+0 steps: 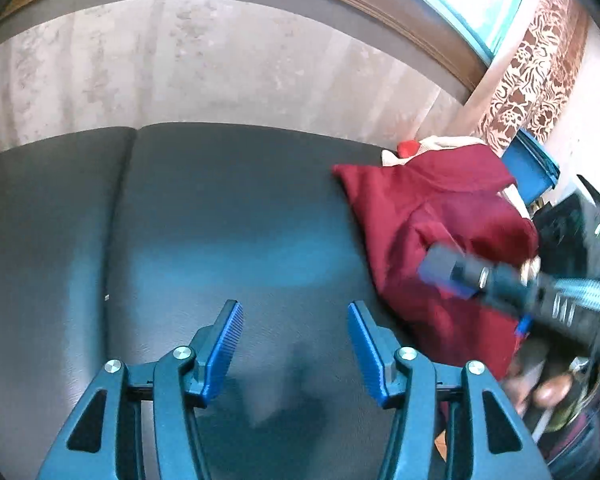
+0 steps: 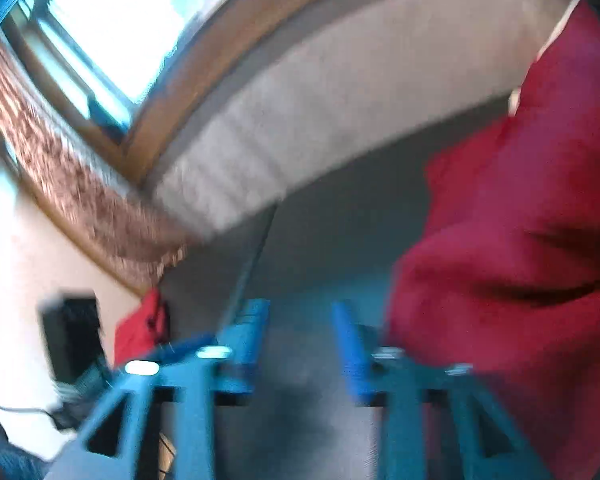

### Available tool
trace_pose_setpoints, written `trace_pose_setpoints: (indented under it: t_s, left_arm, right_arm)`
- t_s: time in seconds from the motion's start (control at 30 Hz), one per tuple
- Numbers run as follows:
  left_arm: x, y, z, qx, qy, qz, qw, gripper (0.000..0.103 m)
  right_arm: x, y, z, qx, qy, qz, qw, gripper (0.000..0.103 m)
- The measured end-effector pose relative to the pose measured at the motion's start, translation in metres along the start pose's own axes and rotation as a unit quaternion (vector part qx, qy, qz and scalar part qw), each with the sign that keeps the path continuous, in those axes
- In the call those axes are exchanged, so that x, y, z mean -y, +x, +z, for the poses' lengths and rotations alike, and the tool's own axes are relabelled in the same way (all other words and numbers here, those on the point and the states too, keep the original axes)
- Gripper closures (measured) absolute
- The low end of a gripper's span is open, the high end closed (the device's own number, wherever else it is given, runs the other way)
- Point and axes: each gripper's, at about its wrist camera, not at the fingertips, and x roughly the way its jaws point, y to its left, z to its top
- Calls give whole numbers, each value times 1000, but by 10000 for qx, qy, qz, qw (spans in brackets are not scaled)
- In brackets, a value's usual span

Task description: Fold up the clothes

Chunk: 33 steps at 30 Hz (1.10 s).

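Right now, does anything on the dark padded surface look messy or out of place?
Yes. The crumpled dark red garment lies bunched in a heap at the right side of the dark padded surface, not flat or folded.

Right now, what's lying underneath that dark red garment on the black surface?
A cream cloth and a brighter red piece stick out behind the dark red garment. How far they run beneath it is hidden.
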Motion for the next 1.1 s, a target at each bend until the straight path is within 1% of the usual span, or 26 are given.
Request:
trace_pose_setpoints:
  t_s: [0.1,0.13,0.2,0.27,0.33,0.4,0.47,0.53,0.57,0.63,0.7,0.8,0.87,0.93,1.0,1.07,1.1]
  left_arm:
    - [-5,-7,-8,-73,27,-93,9999,48]
    - [-6,-9,-11,-101,45,-140,9998,48]
    - [0,-7,-14,-186,159,-293,9993,48]
    - [12,-2,-14,-278,328,-475,9979,48]
    - [29,-1,-9,-301,546,-617,9961,48]
    - [51,1,1,-325,711,-875,9931,48]
    - [77,3,15,-351,853,-1201,9885,48]
    - [108,7,28,-391,1068,-1458,9827,47]
    - [123,11,34,-459,1170,-1565,9797,47]
    - [155,23,47,-723,1247,-1773,9735,47]
    - [186,39,61,-1066,1235,-1985,9664,48]
    - [227,62,79,-1328,1222,-2063,9617,48]
    - [245,77,88,-1537,1131,-1970,9616,48]
    - [259,96,93,-1756,1021,-1810,9623,48]
    - [268,116,96,-1976,950,-1588,9627,48]
    - [268,134,94,-2191,866,-1324,9628,49]
    - [268,143,94,-2293,831,-1208,9623,53]
  right_arm:
    - [0,-1,-13,-303,95,126,9994,38]
    - [1,-3,-18,-376,123,115,9991,36]
    - [7,-19,-28,-469,162,-32,9988,35]
    - [19,-40,-33,-449,251,-204,9985,35]
    - [36,-70,-40,-315,368,-378,9981,34]
    - [52,-96,-43,-86,433,-745,9962,29]
    - [69,-118,-46,37,575,-1074,9925,15]
    - [86,-138,-48,97,769,-1337,9880,13]
    - [95,-145,-50,127,938,-1384,9858,13]
    - [112,-158,-53,227,1314,-1437,9806,13]
    - [118,-162,-55,318,1486,-1447,9777,13]
    - [123,-165,-57,451,1680,-1449,9740,11]
    - [128,-166,-59,507,1802,-1433,9718,10]
    - [132,-166,-59,512,1866,-1456,9703,10]
    - [135,-166,-58,570,1931,-1382,9697,9]
    - [139,-169,-59,633,2017,-1338,9682,7]
    - [141,-171,-59,667,2064,-1319,9672,6]
